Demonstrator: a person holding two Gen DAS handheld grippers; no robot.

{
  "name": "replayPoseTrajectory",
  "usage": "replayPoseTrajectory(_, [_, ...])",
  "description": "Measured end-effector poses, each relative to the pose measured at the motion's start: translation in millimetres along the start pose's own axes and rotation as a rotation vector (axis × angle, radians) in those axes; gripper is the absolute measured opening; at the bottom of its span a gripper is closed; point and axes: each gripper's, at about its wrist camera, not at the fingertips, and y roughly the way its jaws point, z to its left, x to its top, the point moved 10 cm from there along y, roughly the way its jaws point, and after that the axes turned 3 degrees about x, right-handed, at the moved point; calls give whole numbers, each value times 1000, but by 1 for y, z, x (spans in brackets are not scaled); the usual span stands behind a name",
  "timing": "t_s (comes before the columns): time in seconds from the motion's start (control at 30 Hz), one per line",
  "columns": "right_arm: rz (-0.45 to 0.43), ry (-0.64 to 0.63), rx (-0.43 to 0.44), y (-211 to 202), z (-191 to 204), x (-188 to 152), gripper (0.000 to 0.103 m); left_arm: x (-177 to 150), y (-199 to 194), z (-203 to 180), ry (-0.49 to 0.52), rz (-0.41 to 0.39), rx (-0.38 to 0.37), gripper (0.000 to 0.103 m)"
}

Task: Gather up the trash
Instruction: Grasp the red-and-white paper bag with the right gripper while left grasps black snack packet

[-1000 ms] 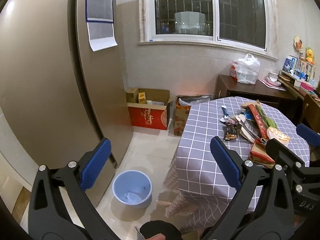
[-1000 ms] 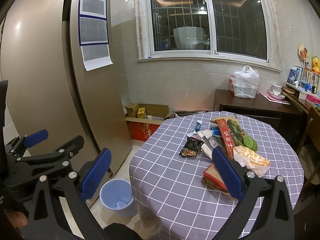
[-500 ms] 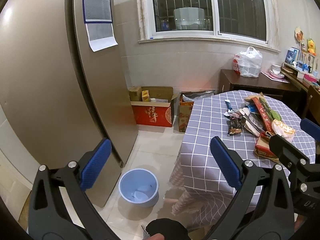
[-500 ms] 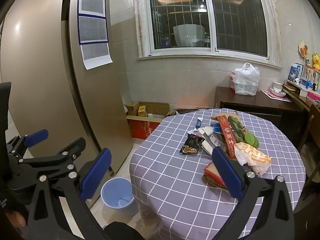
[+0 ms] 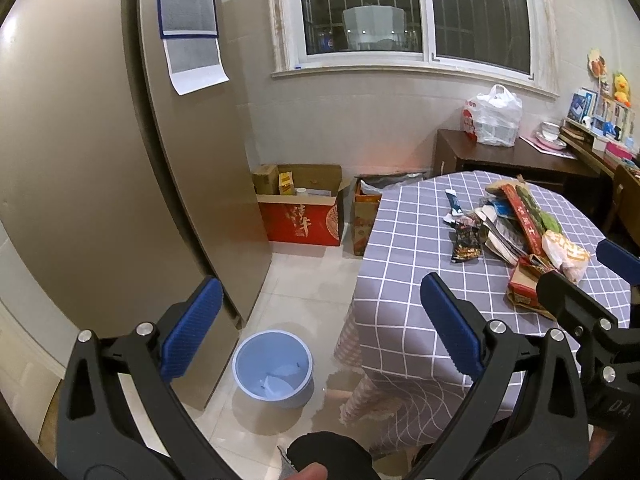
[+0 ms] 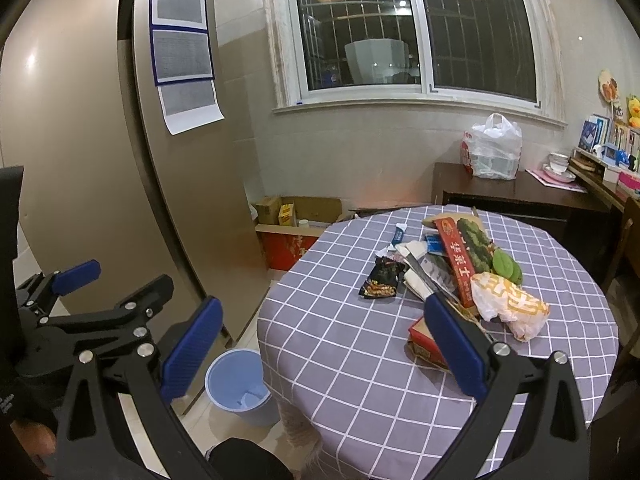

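A pile of trash lies on a round table with a grey checked cloth: a dark snack wrapper, a red box, a white and orange bag, papers. The pile also shows in the left wrist view. A blue bin stands on the floor left of the table; it shows in the right wrist view too. My left gripper is open and empty above the floor near the bin. My right gripper is open and empty over the table's near edge.
A tall beige fridge stands on the left. Cardboard boxes sit on the floor under the window. A dark wooden sideboard with a white plastic bag stands behind the table.
Both grippers have shifted a little to the left and forward. The bin and table have drifted right in the left wrist view. Nothing was picked up.
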Motion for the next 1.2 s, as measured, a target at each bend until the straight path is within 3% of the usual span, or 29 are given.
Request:
replayPoseTrajectory(0.3, [56, 78, -66, 7, -60, -32, 99, -22, 20, -46, 49, 87, -76, 97])
replayPoseTrajectory(0.6, [107, 214, -156, 16, -146, -68, 99, -57, 54, -121, 91, 230, -214, 97])
replayPoseTrajectory(0.83, [132, 242, -136, 36, -174, -75, 99, -62, 74, -148, 120, 263, -210, 97])
replayPoseTrajectory(1.13, [216, 260, -30, 88, -181, -78, 98, -58, 89, -152, 95, 279, -219, 97])
replayPoseTrajectory(1.2, [227, 257, -11, 93, -179, -79, 83, -54, 92, -152, 89, 273, -222, 97])
